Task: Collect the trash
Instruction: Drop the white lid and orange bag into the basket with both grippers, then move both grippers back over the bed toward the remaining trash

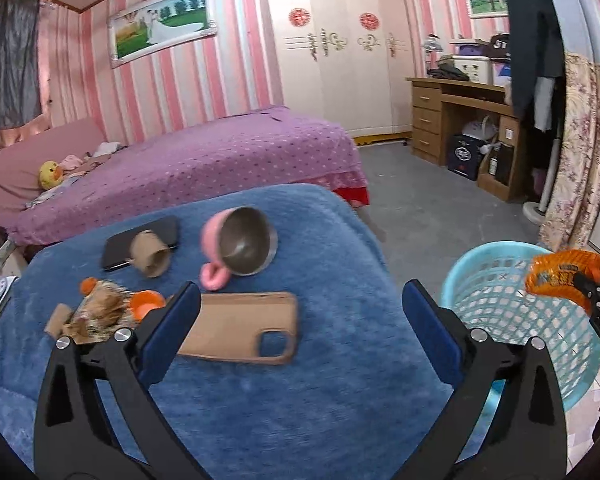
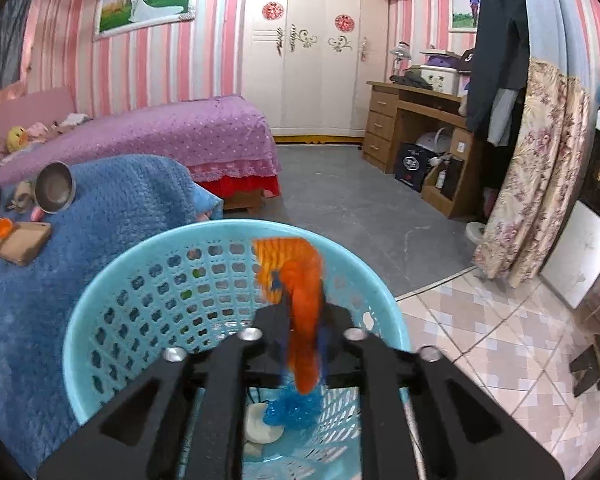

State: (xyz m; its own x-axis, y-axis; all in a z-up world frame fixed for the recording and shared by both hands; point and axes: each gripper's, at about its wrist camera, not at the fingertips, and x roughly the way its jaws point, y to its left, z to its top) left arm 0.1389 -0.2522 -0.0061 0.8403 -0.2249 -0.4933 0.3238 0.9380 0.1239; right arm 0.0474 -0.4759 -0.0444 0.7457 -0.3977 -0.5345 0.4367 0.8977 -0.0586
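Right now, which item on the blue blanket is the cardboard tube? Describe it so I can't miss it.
Start at the blue blanket, go to its far left. The cardboard tube lies on its side, overlapping the dark phone, left of the pink cup. It is the only short brown cylinder with an open end.

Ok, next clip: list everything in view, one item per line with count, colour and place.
Blanket: one, blue, covering the near surface.
Phone case: one, tan, on blanket centre.
Cup: one, pink with metal inside, tipped on its side.
Cardboard tube: one, brown, resting on dark phone.
Wrapper pile: brown and orange scraps, blanket's left.
Basket: one, light blue, on the floor beside the blanket, some trash inside.
Orange wrapper: one, over the basket, between right gripper's fingers.
Bed: one, purple cover, behind.
Wardrobe: one, white.
Desk: one, wooden.
Left gripper: open, empty.
Right gripper: around orange wrapper.
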